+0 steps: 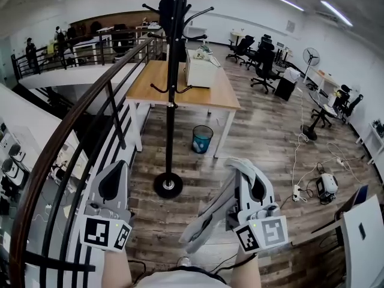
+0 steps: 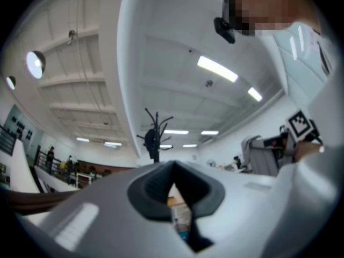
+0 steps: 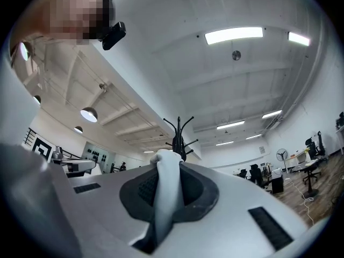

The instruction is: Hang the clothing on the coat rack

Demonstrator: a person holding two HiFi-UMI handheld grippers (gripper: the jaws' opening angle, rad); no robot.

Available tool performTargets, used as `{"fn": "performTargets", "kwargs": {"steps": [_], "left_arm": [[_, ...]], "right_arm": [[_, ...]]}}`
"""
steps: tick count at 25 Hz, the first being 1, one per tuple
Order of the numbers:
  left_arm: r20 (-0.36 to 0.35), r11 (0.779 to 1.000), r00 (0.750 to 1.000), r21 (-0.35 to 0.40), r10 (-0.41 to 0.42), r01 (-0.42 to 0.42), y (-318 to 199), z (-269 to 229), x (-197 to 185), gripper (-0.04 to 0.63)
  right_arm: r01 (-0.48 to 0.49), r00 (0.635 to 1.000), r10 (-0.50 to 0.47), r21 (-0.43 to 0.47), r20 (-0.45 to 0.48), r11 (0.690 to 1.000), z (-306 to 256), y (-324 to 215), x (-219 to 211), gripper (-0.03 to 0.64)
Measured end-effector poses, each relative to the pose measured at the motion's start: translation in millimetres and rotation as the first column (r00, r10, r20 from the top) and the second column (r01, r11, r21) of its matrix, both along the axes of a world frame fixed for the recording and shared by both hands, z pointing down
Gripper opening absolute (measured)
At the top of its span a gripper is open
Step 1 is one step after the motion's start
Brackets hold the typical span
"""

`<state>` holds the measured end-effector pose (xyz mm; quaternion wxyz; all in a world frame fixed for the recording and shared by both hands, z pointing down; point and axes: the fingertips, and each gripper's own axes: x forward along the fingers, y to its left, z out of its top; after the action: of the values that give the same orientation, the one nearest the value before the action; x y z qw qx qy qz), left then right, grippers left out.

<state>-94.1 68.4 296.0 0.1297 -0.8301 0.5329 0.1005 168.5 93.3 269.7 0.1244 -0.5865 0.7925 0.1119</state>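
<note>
A black coat rack (image 1: pixel 172 89) stands straight ahead on a round base, and a dark garment (image 1: pixel 167 9) hangs near its top. My right gripper (image 1: pixel 241 164) is shut on a light grey piece of clothing (image 1: pixel 207 224) that droops from the jaws toward the floor. In the right gripper view the grey cloth (image 3: pixel 166 192) fills the pinch of the right gripper (image 3: pixel 167 160), with the coat rack (image 3: pixel 179 136) beyond. My left gripper (image 1: pixel 117 163) is shut and holds nothing. The left gripper (image 2: pixel 173 168) points up, with the coat rack (image 2: pixel 154 136) far off.
A dark curved railing (image 1: pixel 72 137) runs along my left. Behind the rack is a wooden table (image 1: pixel 157 89) with a white box (image 1: pixel 201 71), and a blue bin (image 1: pixel 202 139) stands under it. Cables and a power strip (image 1: pixel 296 191) lie on the floor at right.
</note>
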Motion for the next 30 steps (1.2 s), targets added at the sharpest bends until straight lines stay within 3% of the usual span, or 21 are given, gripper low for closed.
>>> {"fn": "performTargets", "kwargs": {"steps": [10, 18, 30], "left_arm": [[-0.013, 0.999, 0.999, 0.023, -0.045, 0.045, -28, -6, 24, 0.006], [0.007, 0.998, 0.998, -0.008, -0.057, 0.057, -54, 3, 33, 0.006], [0.012, 1.0, 1.0, -0.012, -0.024, 0.024, -149, 4, 28, 0.006]], "right_arm": [[0.044, 0.999, -0.044, 0.01, 0.002, 0.999, -3, -39, 26, 0.005], [0.044, 0.999, -0.044, -0.014, 0.013, 0.999, 4, -68, 39, 0.005], [0.003, 1.0, -0.003, -0.011, 0.027, 1.0, 1, -153, 37, 0.005]]}}
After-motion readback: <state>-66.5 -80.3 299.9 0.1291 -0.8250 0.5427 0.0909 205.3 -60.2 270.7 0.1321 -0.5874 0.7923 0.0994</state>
